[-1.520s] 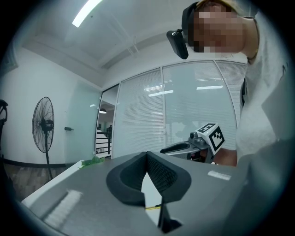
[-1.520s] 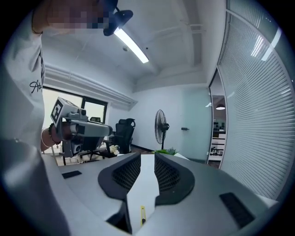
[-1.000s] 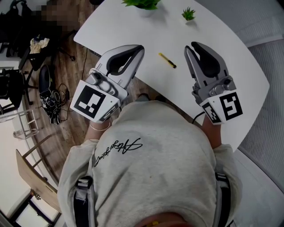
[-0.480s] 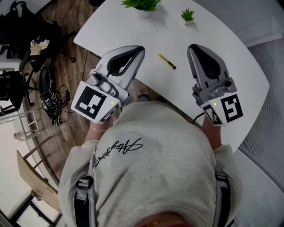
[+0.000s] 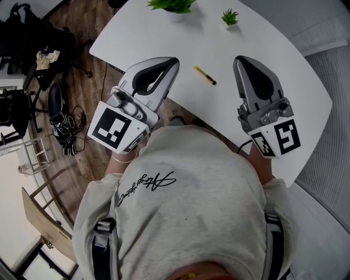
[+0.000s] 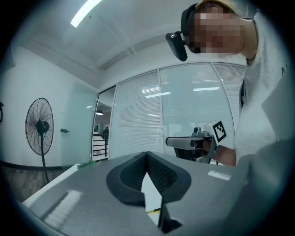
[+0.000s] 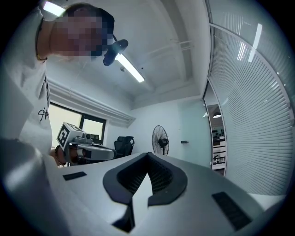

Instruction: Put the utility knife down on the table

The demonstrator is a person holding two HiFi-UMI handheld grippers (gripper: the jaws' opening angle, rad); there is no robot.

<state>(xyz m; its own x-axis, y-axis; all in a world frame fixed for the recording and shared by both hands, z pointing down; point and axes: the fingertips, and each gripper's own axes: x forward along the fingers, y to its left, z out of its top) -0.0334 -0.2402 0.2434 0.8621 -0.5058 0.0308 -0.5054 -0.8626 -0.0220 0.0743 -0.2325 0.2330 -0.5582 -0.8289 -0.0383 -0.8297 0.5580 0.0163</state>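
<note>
Both my grippers point level over the white table (image 5: 164, 33) and are closed tip to tip. The left gripper (image 5: 170, 61) holds nothing, and the right gripper (image 5: 239, 59) has just snapped shut on nothing. The utility knife (image 5: 206, 75) lies flat on the tabletop between them, beside the jaws and touching neither. Ahead of both tips the top is bare up to a small plant (image 5: 230, 17) and a larger plant (image 5: 174, 4), which the frame cuts off. The curved table edge is near my right gripper's outer side, and my left gripper's body overhangs the near edge above the wooden floor (image 5: 82, 82). My torso hides that edge between the grippers. In the left gripper view only a yellow sliver of the knife shows under the jaws.
</note>
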